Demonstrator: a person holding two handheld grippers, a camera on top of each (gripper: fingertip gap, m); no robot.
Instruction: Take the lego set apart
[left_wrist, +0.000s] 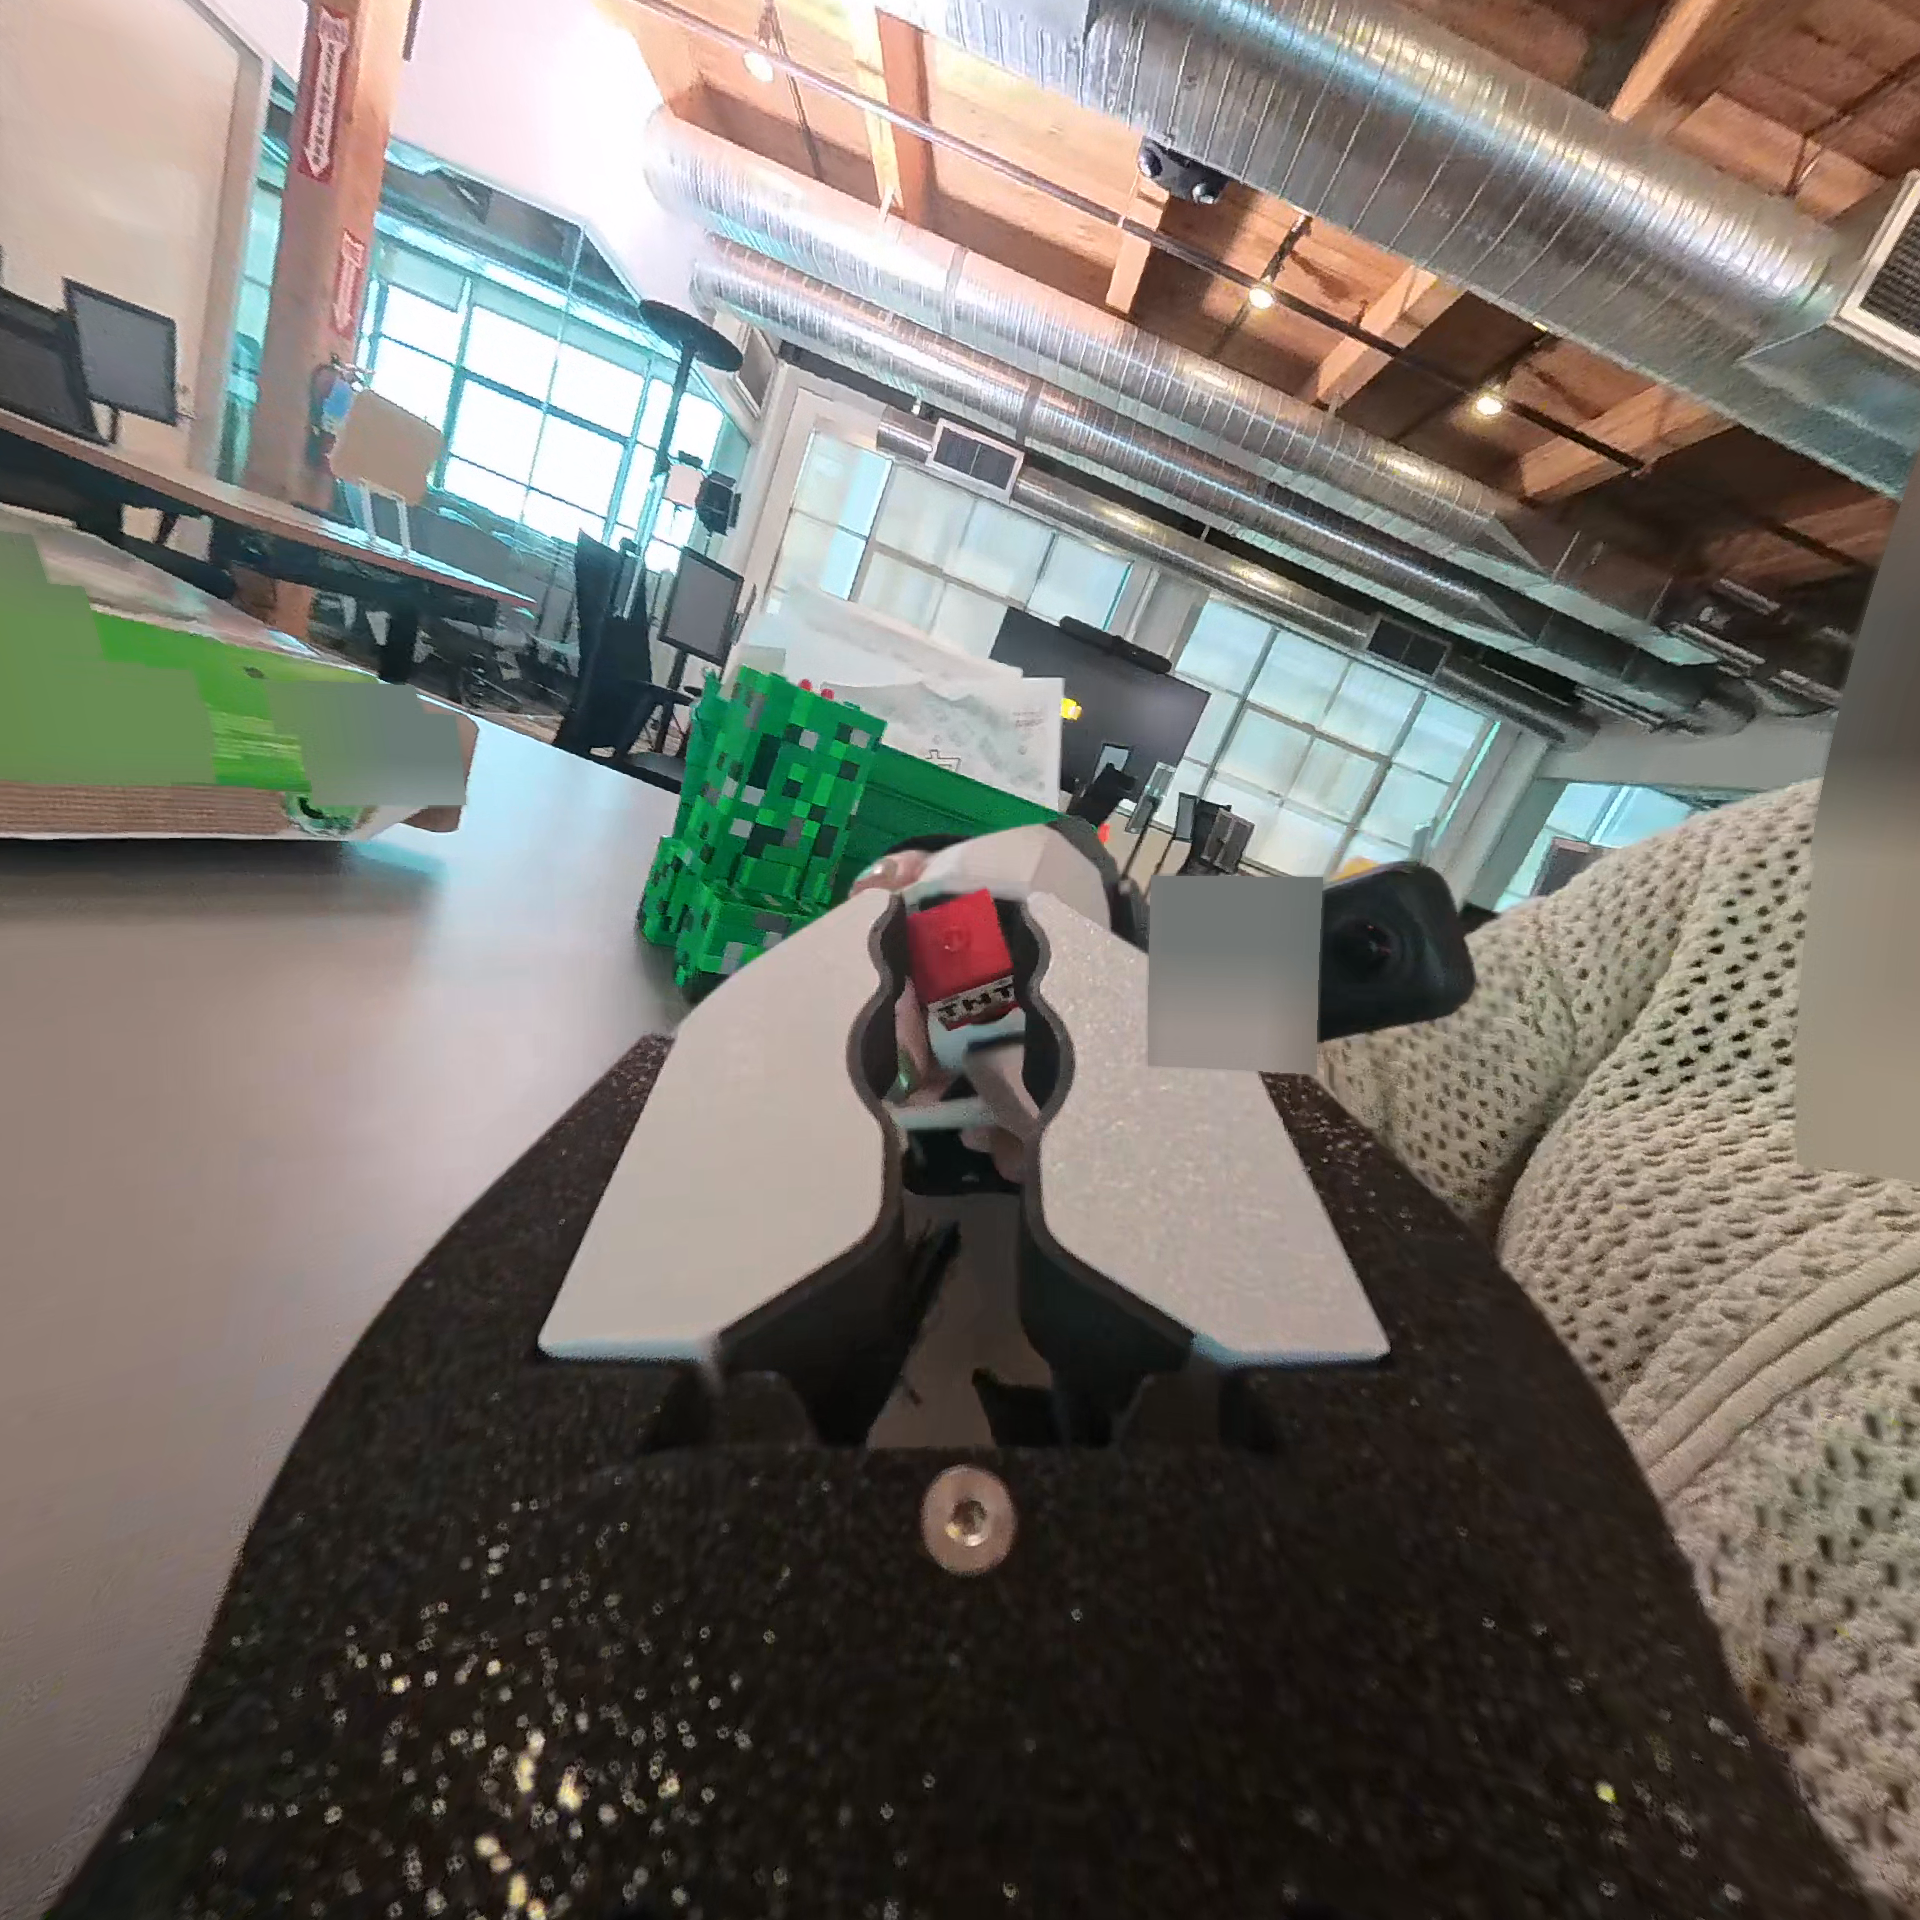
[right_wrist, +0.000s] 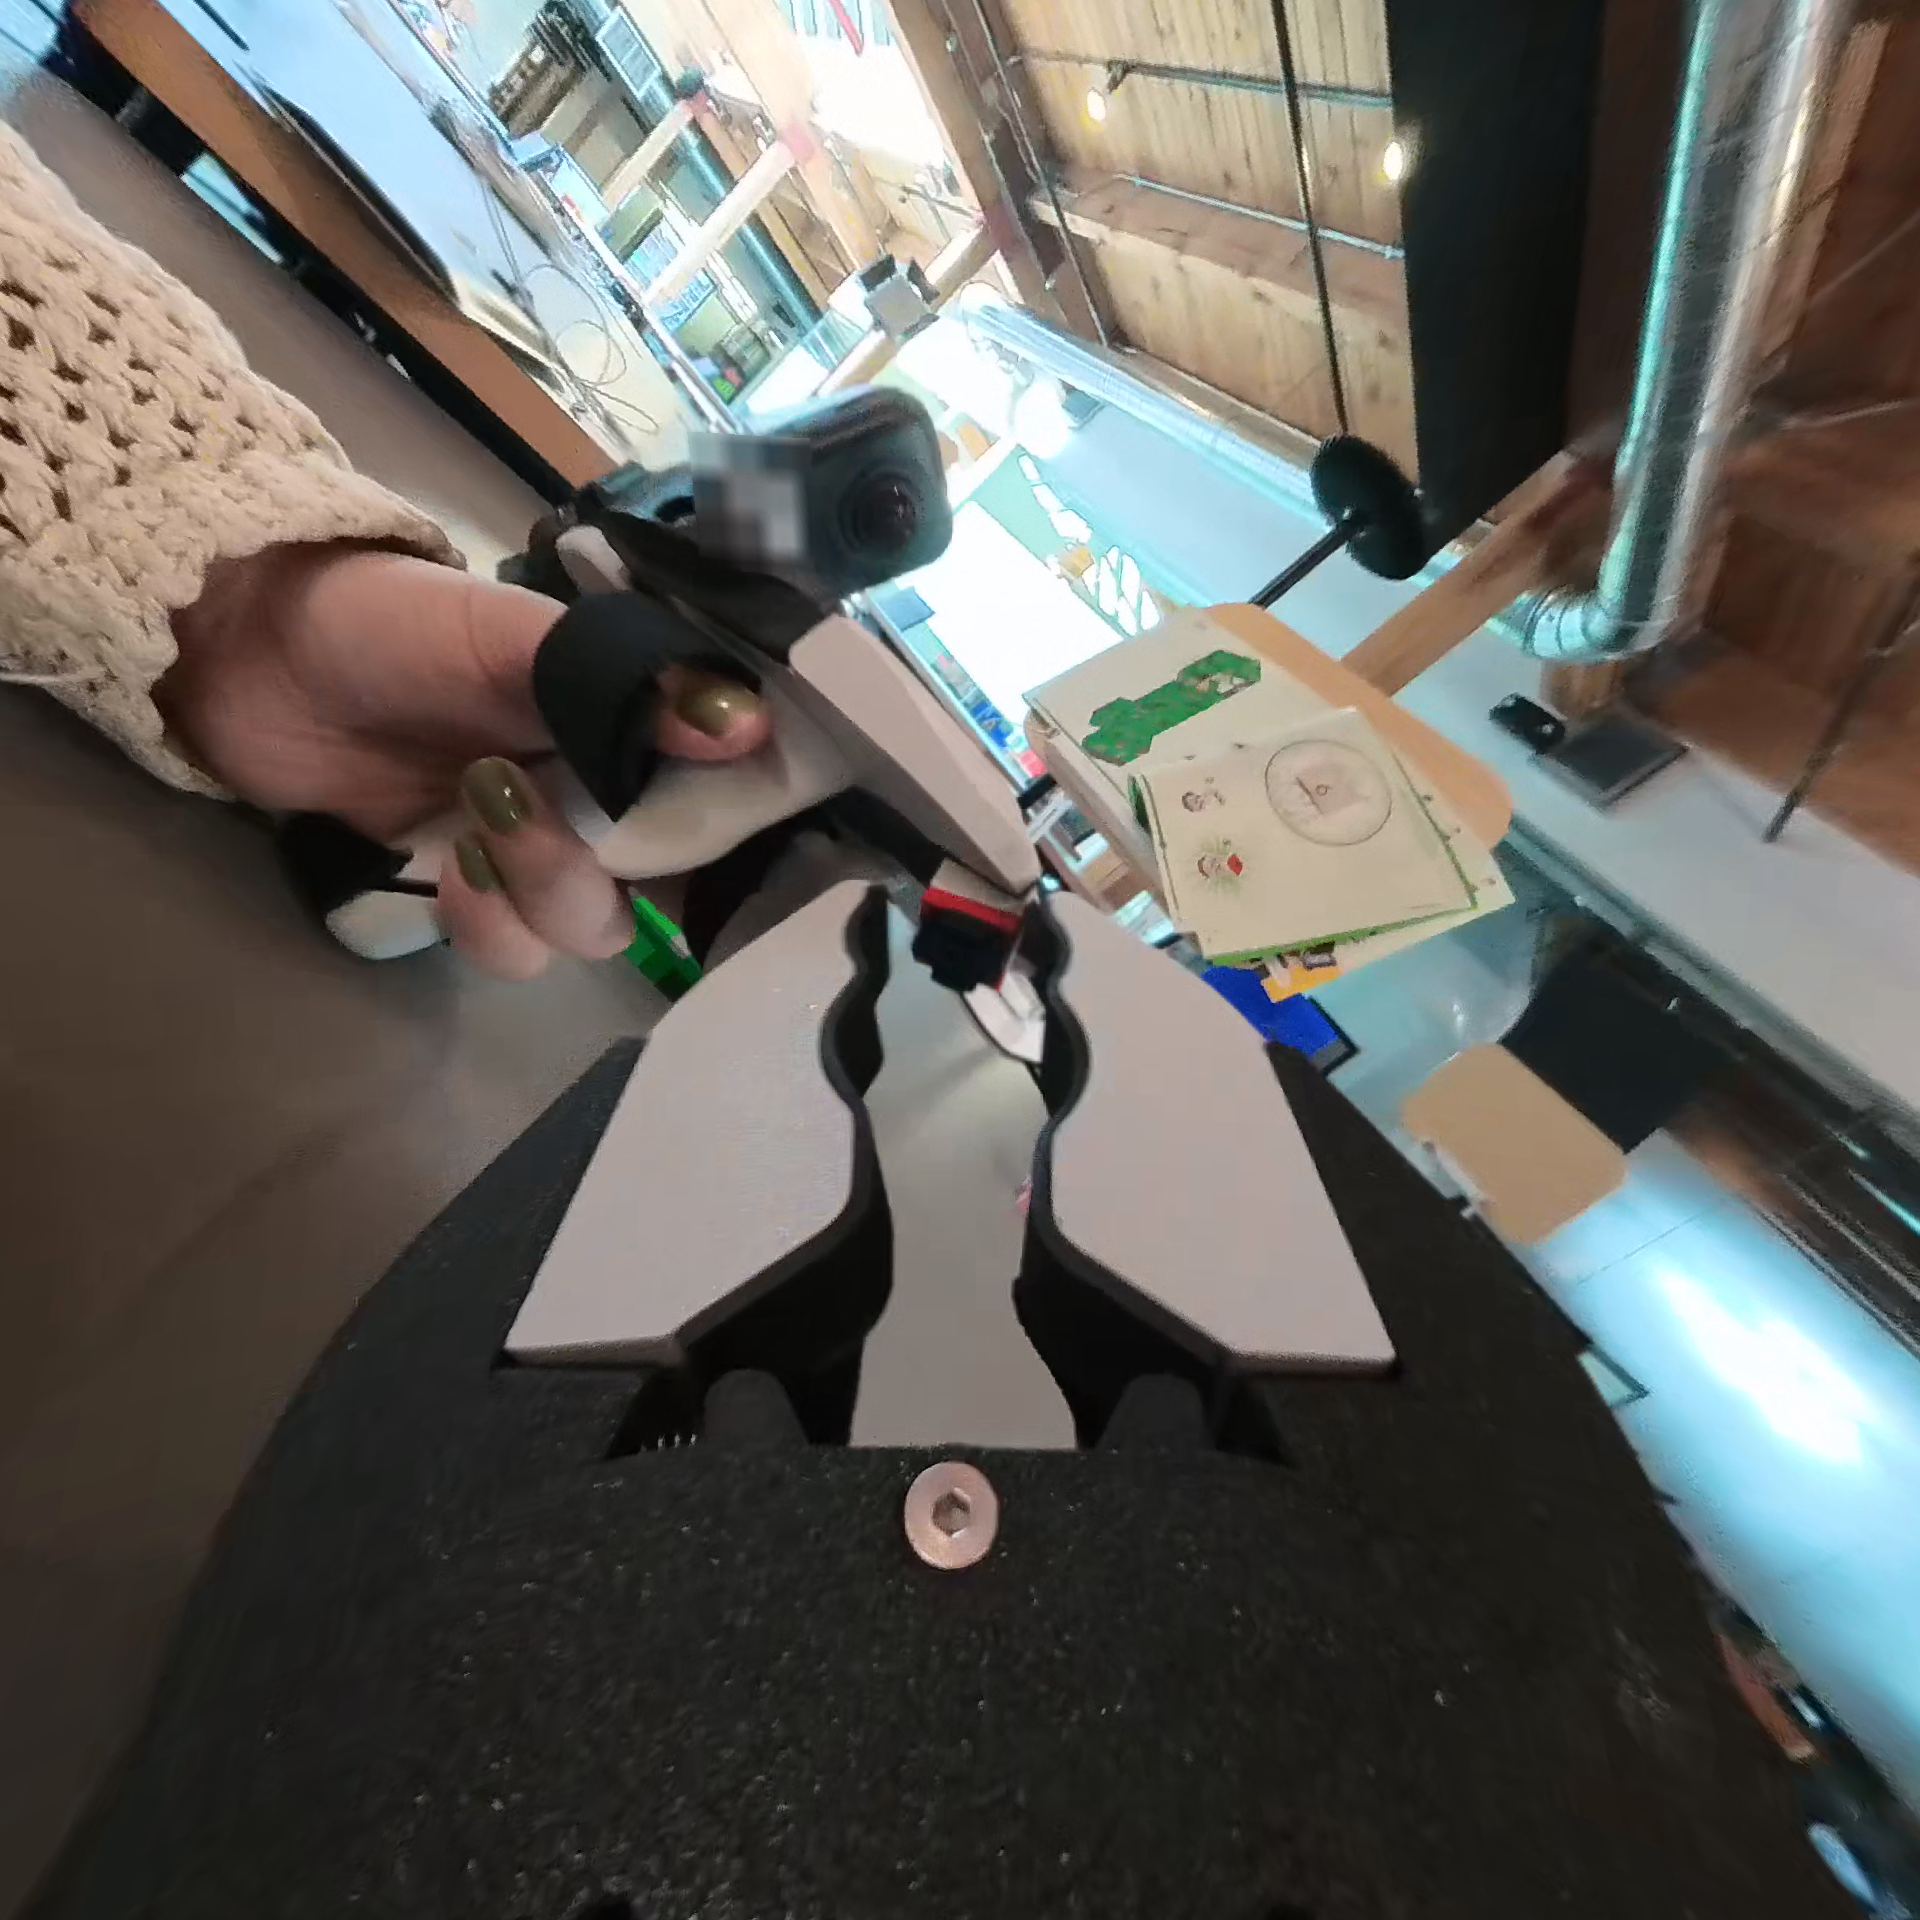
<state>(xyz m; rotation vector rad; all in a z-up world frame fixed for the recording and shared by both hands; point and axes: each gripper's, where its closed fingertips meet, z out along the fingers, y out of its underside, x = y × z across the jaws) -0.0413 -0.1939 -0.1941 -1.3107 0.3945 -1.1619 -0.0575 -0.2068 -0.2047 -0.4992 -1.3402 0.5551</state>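
One green pixel-patterned lego figure (left_wrist: 764, 821) stands on the grey worktop (left_wrist: 312, 1039). One small red-topped lego block (left_wrist: 961, 961) is clamped between both tools: left tool (left_wrist: 961, 971) narrowed on it, right tool (right_wrist: 961, 940) likewise.

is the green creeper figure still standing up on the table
Upright: in the left wrist view the green creeper figure stands on its feet on the table.
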